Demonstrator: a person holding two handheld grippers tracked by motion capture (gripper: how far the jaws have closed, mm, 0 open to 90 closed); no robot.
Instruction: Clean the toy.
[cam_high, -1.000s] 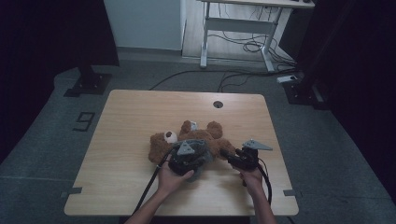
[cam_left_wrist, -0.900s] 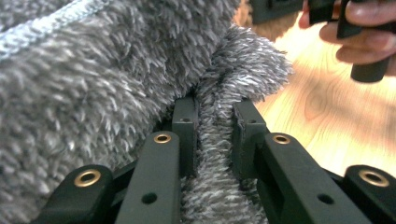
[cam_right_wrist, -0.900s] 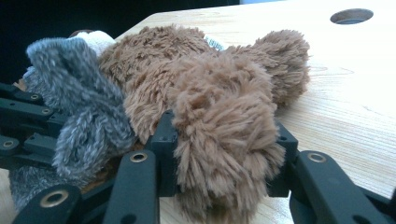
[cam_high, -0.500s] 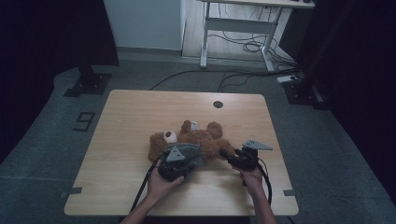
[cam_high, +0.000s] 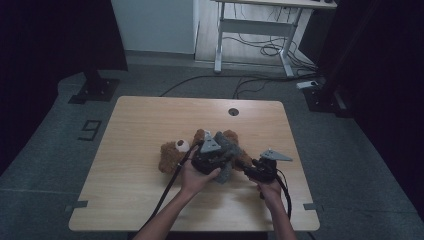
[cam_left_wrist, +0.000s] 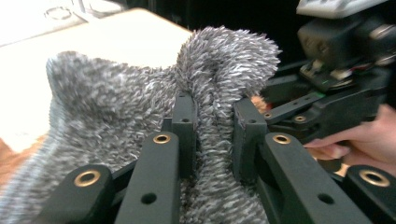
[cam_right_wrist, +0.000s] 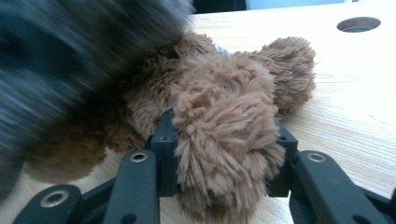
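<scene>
A brown teddy bear (cam_high: 172, 152) lies on its back on the wooden table (cam_high: 145, 117), head to the left. A fuzzy grey knit garment (cam_high: 229, 149) covers its body. My left gripper (cam_high: 220, 159) is shut on a fold of that grey garment (cam_left_wrist: 140, 93), and in the left gripper view the cloth is pinched between the left gripper's (cam_left_wrist: 212, 126) two pads. My right gripper (cam_high: 249, 169) is shut on one of the bear's furry legs (cam_right_wrist: 224, 121), with a pad on each side of it in the right gripper view (cam_right_wrist: 224, 156). The grey garment (cam_right_wrist: 56, 60) is a blur at that view's left.
A round cable hole (cam_high: 233, 111) sits near the table's far edge. The left and near parts of the tabletop are bare wood. Black cables trail from both grippers over the near edge. On the floor beyond stand a white desk frame (cam_high: 250, 30) and dark stands.
My left hand has risen and shifted away and to the right, pulling the grey garment up with it. The right hand and the bear's leg have stayed put.
</scene>
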